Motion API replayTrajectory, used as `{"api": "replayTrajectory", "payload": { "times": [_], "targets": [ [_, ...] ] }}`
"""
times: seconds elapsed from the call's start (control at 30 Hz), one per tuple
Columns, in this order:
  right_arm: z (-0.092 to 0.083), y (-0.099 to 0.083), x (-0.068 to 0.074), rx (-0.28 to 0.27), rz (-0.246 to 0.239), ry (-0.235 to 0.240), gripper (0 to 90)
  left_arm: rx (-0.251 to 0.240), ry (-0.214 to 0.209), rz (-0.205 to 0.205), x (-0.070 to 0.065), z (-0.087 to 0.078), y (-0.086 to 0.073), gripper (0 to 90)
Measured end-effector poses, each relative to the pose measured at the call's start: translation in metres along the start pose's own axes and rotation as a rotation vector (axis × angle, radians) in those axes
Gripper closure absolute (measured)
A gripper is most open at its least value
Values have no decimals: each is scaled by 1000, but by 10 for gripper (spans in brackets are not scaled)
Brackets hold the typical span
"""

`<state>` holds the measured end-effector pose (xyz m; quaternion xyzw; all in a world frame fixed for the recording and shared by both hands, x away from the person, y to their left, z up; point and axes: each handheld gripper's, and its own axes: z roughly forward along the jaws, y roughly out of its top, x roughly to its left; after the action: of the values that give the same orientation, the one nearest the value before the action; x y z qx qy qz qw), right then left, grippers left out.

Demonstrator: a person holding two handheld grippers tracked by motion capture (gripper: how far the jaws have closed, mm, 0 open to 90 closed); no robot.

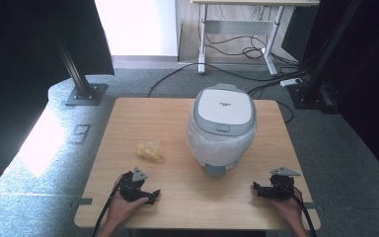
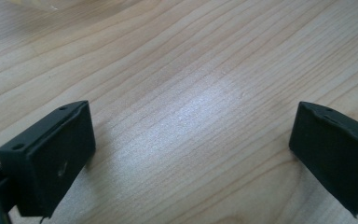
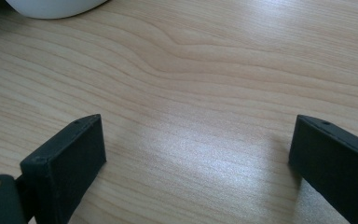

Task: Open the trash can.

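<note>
The white rice cooker (image 1: 223,123) stood at the table's (image 1: 128,118) far middle, a yellow crumpled wrapper (image 1: 150,151) just left. Nearer than it, the left gripper (image 1: 153,194) and right gripper (image 1: 256,188) rested, fingers (image 2: 51,158) apart, empty.

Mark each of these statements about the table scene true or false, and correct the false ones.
1. The rice cooker has its lid shut. True.
2. The left gripper holds the yellow packet. False: its jaws are open over bare wood, and the packet lies apart from it, further up the table.
3. The right gripper has open jaws with nothing between them. True.
4. The yellow packet sits on top of the rice cooker. False: it lies on the table to the cooker's left.
</note>
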<state>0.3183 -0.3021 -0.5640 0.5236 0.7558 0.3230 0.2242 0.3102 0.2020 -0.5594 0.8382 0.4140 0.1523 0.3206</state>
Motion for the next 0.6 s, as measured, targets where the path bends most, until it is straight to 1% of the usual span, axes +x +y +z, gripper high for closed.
{"api": "replayTrajectory", "payload": {
  "times": [0.17, 0.27, 0.3, 0.33, 0.37, 0.43, 0.6],
  "targets": [
    [0, 0, 0, -2, 2, -6, 38, 0, 8, -10, 3, 1, 2, 0],
    [0, 0, 1, -6, -5, -10, 47, 0, 12, -12, 4, 2, 2, 0],
    [0, 0, 1, -9, -10, -12, 56, 0, 14, -15, 4, 2, 2, 0],
    [-1, 0, 2, -14, -10, -6, 85, 0, 16, -17, 5, 2, 2, 0],
    [-1, 0, 2, -15, -5, 0, 95, 0, 19, -21, 5, 2, 2, 0],
    [-1, 0, 2, -15, 0, -4, 98, 0, 26, -29, 6, 2, 3, 0],
    [-3, -1, 2, -24, 11, -9, 152, 0, 32, -35, 7, 3, 4, 0]
  ]
}}
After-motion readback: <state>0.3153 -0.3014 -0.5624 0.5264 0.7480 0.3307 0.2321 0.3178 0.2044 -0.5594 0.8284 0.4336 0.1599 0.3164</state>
